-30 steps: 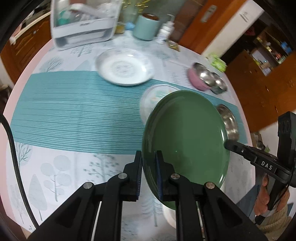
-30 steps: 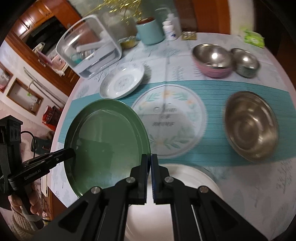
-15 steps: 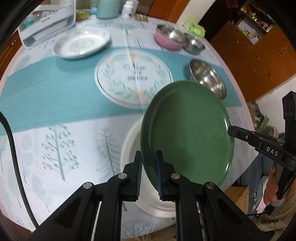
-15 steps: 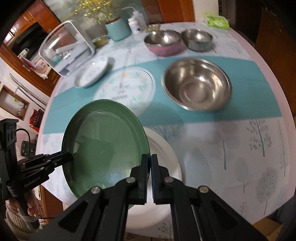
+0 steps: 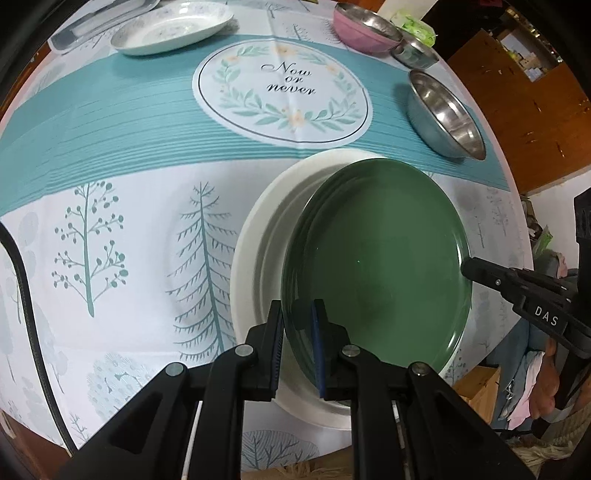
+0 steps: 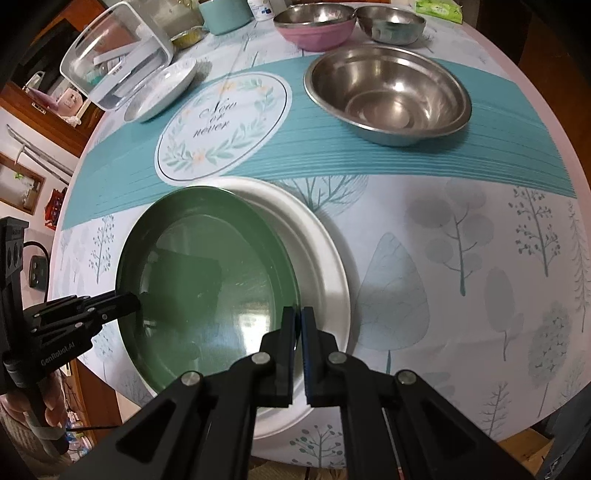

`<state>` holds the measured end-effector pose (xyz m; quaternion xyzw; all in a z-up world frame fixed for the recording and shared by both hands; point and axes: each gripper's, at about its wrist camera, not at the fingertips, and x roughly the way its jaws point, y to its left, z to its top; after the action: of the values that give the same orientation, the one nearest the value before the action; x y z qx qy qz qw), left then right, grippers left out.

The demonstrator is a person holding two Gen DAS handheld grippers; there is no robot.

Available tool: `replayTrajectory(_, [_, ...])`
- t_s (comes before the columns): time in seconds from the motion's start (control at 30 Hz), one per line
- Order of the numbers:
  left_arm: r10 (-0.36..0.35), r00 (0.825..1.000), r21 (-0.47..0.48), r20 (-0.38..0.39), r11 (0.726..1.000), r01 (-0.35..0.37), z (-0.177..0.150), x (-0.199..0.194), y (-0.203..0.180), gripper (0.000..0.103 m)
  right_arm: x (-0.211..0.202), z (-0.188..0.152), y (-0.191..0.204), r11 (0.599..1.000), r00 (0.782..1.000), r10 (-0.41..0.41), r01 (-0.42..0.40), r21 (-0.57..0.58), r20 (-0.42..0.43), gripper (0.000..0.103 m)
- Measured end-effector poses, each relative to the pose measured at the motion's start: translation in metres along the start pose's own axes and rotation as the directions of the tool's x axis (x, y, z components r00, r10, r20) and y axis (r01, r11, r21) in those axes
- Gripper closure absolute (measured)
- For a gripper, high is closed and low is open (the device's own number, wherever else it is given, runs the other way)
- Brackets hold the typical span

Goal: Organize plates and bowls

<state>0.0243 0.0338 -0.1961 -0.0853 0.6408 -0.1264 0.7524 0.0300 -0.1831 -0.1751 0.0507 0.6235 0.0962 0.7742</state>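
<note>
- Facing up, the green plate (image 5: 376, 258) tilts over the white plate (image 5: 255, 236), lower centre.
- Left claw (image 5: 297, 321) pinches its near rim.
- Right claw (image 6: 298, 325) pinches the opposite rim.

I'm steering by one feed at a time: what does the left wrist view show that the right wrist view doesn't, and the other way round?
Only the left wrist view: the right hand-held gripper seen from the side, pinching the green plate's far rim.

Only the right wrist view: the clear box, the teal mug, and the left hand-held gripper on the plate's left rim.

Both: the green plate over the white plate, the big steel bowl, the pink bowl, the patterned plate.
</note>
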Motion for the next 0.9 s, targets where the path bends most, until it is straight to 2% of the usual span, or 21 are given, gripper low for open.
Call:
replayTrajectory(0.5, [0.041,0.999,0.006,-0.02,0.999,-0.041,0.005,0.018,-0.01,0.091,0.013,-0.003,0.001,0.999,1.0,-0.032,0.032,-0.01,-0.001,0.099])
replayTrajectory(0.7, [0.041,0.999,0.011,-0.014,0.999,-0.041,0.007,0.02,-0.015,0.087,0.013,-0.005,0.005,0.998,0.998,-0.064,0.065,-0.015,0.024,0.096])
replayTrajectory(0.83, [0.033,0.999,0.023,0.022,0.999,-0.034,0.005,0.012,-0.017,0.067,0.004,-0.005,0.008,0.998,0.995,-0.063,0.065,-0.014,0.081,0.095])
replayTrajectory(0.9, [0.04,0.998,0.034,0.053,0.999,-0.042,0.005,0.005,-0.019,0.063,-0.001,-0.004,0.011,0.997,0.992,-0.07,0.073,-0.027,0.105,0.094])
